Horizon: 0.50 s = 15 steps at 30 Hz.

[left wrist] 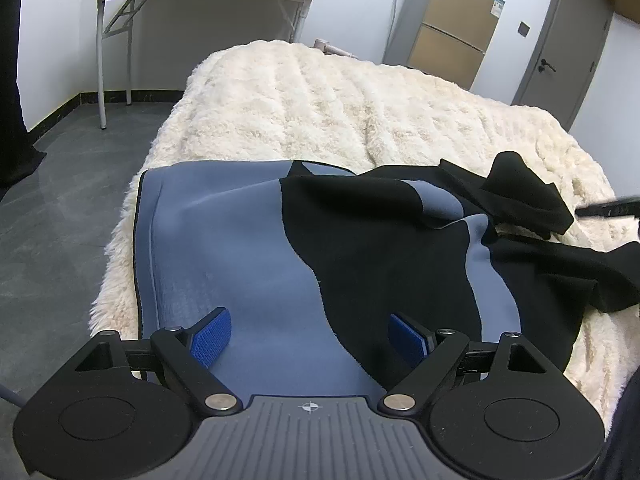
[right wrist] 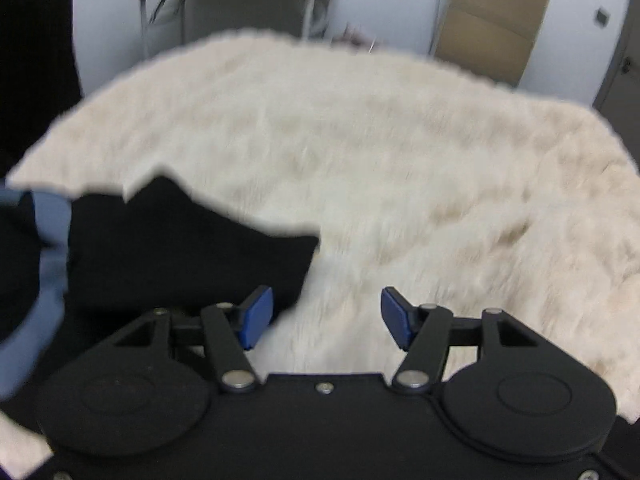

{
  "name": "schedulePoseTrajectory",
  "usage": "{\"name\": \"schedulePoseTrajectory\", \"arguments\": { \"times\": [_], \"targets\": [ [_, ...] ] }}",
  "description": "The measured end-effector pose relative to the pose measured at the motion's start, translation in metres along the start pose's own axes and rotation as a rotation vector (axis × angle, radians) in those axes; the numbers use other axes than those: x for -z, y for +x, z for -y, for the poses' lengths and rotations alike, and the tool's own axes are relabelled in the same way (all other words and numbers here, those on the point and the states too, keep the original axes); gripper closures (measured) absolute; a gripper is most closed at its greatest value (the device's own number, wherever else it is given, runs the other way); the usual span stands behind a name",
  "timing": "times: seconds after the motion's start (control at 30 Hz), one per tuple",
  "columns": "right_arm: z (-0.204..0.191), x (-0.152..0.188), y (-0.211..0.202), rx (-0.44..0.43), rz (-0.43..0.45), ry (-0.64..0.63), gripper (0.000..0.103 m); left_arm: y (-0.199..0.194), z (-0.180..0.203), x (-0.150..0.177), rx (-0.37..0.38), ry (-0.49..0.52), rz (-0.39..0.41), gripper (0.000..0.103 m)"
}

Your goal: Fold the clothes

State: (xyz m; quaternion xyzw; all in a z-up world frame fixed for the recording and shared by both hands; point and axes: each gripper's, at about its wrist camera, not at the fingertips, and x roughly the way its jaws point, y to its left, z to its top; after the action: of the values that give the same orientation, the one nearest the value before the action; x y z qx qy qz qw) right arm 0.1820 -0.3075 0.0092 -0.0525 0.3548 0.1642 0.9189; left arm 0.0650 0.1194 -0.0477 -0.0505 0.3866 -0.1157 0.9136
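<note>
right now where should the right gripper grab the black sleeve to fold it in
Take the black sleeve at its far end, where the cuff edge lies on the cream blanket. That end sticks out flat and free, so a judgement: come from the right, over bare blanket, one finger sliding under the edge. The right gripper sits there with jaws open, holding nothing.

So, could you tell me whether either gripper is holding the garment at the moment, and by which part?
Nothing is held. The left gripper is open over the blue and black garment; the right gripper is open over the fluffy blanket.
</note>
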Motion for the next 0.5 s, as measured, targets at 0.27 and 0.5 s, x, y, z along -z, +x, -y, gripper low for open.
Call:
{"name": "schedulePoseTrajectory", "arguments": {
  "times": [0.27, 0.5],
  "targets": [
    [0.017, -0.002, 0.013, -0.044, -0.002, 0.187, 0.070, 0.000, 0.003, 0.001, -0.011, 0.013, -0.001, 0.021],
    [0.033, -0.003, 0.024, -0.082, -0.003, 0.351, 0.099, -0.001, -0.001, 0.001, -0.007, 0.002, 0.001, 0.021]
  ]
}}
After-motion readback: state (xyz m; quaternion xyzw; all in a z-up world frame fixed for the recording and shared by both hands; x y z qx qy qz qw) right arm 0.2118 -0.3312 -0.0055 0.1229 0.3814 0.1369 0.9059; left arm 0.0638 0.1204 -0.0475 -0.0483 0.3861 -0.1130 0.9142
